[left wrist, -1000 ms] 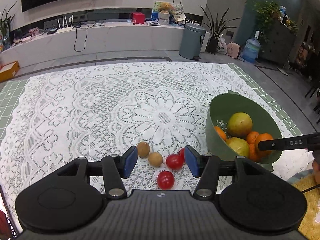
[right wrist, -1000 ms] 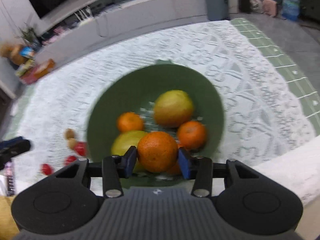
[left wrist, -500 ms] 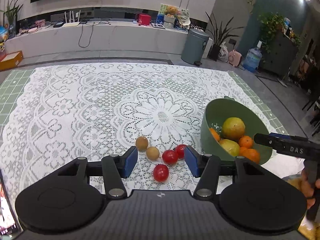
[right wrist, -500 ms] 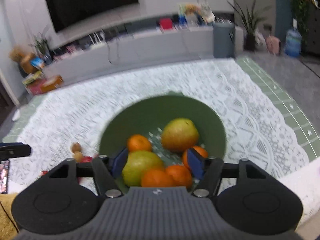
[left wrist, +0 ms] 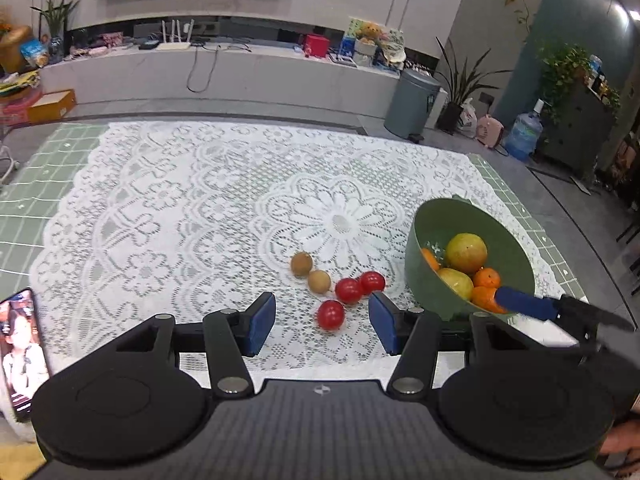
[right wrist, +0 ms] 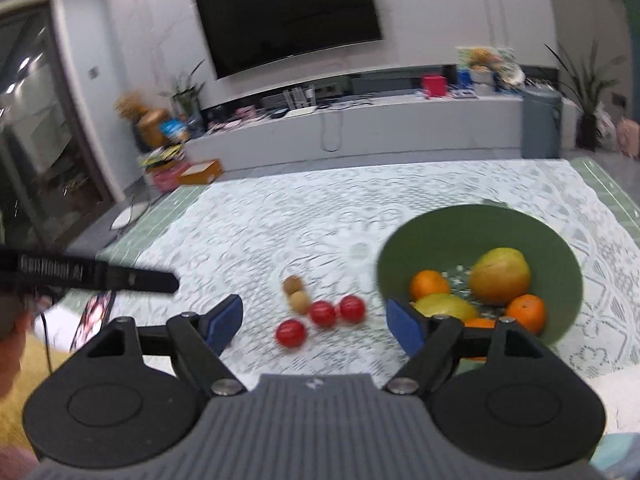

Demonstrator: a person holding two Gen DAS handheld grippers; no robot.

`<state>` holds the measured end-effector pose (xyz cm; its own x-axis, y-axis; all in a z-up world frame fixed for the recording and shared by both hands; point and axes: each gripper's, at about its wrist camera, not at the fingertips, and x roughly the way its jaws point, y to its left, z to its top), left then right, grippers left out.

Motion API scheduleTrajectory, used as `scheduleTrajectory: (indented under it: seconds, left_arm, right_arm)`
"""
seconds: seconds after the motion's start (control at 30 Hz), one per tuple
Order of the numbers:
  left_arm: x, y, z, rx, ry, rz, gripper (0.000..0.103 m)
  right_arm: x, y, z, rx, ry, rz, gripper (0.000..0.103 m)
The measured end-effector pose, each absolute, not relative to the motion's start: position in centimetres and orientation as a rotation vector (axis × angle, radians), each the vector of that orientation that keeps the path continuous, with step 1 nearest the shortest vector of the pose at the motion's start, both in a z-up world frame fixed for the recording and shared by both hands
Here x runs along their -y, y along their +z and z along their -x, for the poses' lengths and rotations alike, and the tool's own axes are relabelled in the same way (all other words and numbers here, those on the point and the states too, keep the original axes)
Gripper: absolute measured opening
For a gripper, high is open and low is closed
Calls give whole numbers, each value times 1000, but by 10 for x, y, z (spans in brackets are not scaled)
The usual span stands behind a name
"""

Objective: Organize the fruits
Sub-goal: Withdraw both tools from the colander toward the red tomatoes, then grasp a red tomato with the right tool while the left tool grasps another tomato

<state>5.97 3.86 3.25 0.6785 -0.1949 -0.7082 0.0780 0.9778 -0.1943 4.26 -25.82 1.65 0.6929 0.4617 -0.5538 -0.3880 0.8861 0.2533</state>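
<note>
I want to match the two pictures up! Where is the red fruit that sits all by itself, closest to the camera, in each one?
Left wrist view: the lone red fruit lies low in the middle, between the left tongs' open tips.
Right wrist view: the lone red fruit sits just left of middle, between the right tongs' open tips.
Shared landmark: the green bowl, to its right in both.

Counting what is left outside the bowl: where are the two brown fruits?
In the left wrist view the two brown fruits lie side by side on the lace cloth, just left of three red tomatoes.
</note>
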Motion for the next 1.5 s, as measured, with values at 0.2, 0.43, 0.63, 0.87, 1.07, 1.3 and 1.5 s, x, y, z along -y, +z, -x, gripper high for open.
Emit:
scheduleTrajectory:
  seconds: [0.2,0.43,0.63,0.87,1.07,1.3,1.5]
  left_arm:
    - [-38,53,-41,-770,-127,162,63]
    - [-44,59,-31,-825,-93,184,60]
    - [-51,87,-64,-907,-164,241,60]
    - [-53,70,-89,-940,-120,229,55]
    - [-62,21,-96,-894,-97,155,54]
    - [-73,-38,-97,-904,-112,163,50]
    - [-92,-58,-98,-928,-145,221,50]
  right_arm:
    - [246,27,-28,-650,521,-83,77]
    - [225,47,-39,-894,532,-136,77]
    - [190,80,-47,-1061,598,54,77]
    - [173,80,-52,-1002,568,162,55]
    - [172,21,-84,-985,538,43,44]
    - [181,-18,-98,-937,408,-51,36]
    - [180,-26,-105,-909,372,-64,36]
